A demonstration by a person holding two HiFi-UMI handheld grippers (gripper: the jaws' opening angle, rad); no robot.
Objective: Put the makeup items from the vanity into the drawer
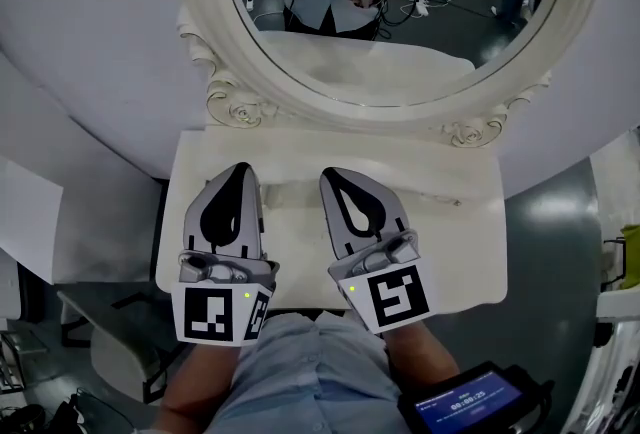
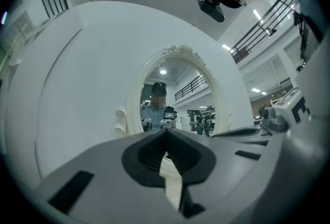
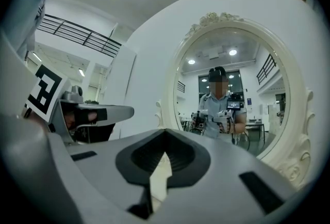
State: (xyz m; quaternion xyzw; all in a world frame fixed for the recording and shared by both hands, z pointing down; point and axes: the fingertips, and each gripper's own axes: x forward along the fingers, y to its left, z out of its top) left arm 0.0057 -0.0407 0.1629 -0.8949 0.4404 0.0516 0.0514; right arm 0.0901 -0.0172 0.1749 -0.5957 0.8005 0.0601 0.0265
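Your left hand-held gripper (image 1: 240, 170) and right hand-held gripper (image 1: 331, 176) both have jaws together with nothing between them, hovering side by side over the vanity surface (image 1: 462, 252) in front of the mirror (image 1: 400, 12). No makeup items are clearly visible on top. There's only a thin pale stick (image 1: 431, 196) just beyond the right one, and I can't tell what it is. The drawer isn't in view, so open or closed is unknown. My read: you're either at the start or finished; check that stick first.
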